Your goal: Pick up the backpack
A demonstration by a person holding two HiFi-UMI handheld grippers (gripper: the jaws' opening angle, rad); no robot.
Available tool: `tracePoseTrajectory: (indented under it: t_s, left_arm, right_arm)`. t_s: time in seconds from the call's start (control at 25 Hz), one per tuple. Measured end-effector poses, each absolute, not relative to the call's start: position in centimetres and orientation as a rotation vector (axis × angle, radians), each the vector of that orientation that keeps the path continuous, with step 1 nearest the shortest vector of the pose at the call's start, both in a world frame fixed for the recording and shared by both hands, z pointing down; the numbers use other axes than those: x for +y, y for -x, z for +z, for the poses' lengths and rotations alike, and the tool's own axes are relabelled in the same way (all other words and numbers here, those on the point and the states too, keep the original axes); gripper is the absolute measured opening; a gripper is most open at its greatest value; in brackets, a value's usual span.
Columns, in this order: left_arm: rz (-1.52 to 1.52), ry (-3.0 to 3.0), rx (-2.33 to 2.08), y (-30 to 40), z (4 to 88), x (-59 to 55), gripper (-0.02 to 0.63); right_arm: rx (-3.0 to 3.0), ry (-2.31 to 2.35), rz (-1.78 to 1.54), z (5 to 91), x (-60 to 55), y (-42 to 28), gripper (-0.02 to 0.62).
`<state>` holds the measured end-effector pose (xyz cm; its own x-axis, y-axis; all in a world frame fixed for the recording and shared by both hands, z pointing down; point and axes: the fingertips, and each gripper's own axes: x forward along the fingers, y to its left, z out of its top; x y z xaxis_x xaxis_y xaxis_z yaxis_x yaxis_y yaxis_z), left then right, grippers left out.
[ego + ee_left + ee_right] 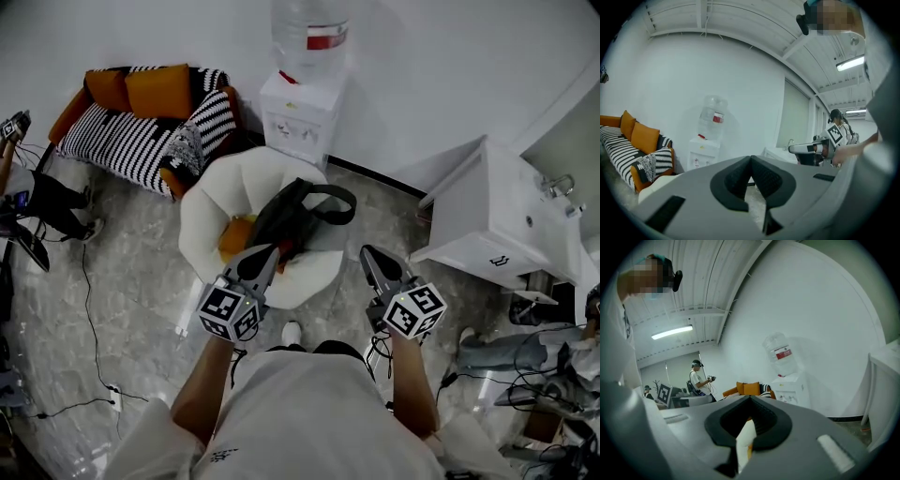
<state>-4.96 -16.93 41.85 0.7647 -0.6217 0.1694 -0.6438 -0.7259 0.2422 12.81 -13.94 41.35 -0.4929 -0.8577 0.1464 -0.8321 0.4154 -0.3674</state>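
Looking down on a grey stone-look floor [131, 281]. Striped sofa [131, 131] with orange cushions sits far left, white sink cabinet [478, 216] at right, water dispenser [300, 117] against the back wall.

Round white chair [211, 211] is dead ahead of the person. Backpack [286, 220] is dark and slumped in its seat on top of an orange cushion [234, 239]. Its long axis runs diagonally, near-left to far-right, with the strap loop [330, 202] at the far-right end.

Left gripper [265, 253] is clenched on nothing, pads fully together. Its tip overlaps the bag's near end in the head view, but contact can't be confirmed. Its own view looks over the chair at the wall, so my read is the bag lies ahead and below the jaws.

Right gripper [369, 253] is also clenched and empty. It sits right of the chair rim, clear of the bag, and the strap loop is ahead and to its left.

Judgement: the left is nearer the body, the right has the better line to the loop. Either one needs to tip down and open before it can grab. Pickup not started.
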Motion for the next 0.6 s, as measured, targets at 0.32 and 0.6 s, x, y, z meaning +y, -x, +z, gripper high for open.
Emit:
tracePoseTrajectory:
  t_s: [0.32, 0.6]
  left_arm:
    - [0.136, -2.636, -0.956, 5.2, 43.8, -18.7, -0.006]
    - [0.165, -2.609, -0.997, 4.3, 44.8, -20.2, -0.005]
  right_arm:
    - [2.591, 1.574, -0.633, 41.8, -16.4, -13.0, 0.003]
    - [2.616, 1.546, -0.646, 42.2, -19.0, -14.3, 0.003]
